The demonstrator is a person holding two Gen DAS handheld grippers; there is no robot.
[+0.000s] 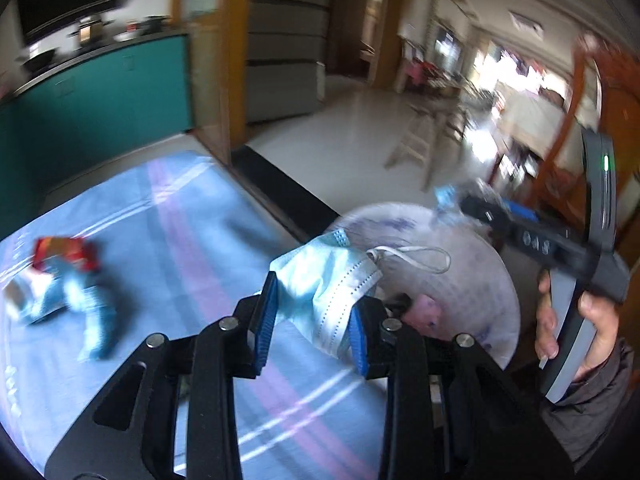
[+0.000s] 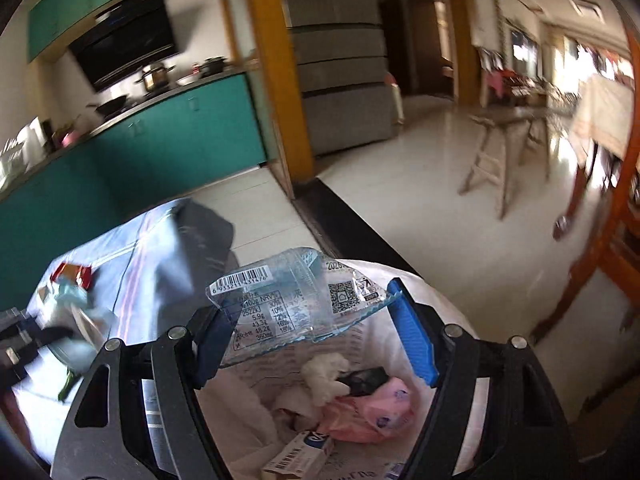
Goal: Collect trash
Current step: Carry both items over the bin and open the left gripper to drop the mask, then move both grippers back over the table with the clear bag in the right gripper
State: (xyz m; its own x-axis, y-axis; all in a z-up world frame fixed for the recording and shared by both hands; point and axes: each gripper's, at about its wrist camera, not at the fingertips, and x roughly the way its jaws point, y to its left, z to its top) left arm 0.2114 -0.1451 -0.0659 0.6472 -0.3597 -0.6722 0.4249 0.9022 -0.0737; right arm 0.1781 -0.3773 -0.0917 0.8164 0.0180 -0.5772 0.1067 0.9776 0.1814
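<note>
My left gripper (image 1: pixel 316 304) is shut on a crumpled light blue face mask (image 1: pixel 324 280), held above the table's blue striped cloth (image 1: pixel 180 240); one ear loop hangs toward the white trash bag (image 1: pixel 460 280) at the right. My right gripper (image 2: pixel 308 304) is shut on a clear plastic wrapper (image 2: pixel 296 300) with a barcode, directly over the open bag (image 2: pixel 248 404). Inside the bag lie a pink packet (image 2: pixel 372 412), a white tissue (image 2: pixel 324 372) and a small box (image 2: pixel 300 456). A red packet (image 1: pixel 64 254) and a blue wrapper (image 1: pixel 76 304) lie on the cloth at the left.
A hand (image 1: pixel 576 332) holds the right gripper's handle beside the bag. Green kitchen cabinets (image 2: pixel 160 140) and a wooden door frame (image 2: pixel 280 80) stand beyond the table. A wooden stool (image 2: pixel 492 160) stands on the pale tiled floor, and a grey fridge (image 2: pixel 340 80) behind.
</note>
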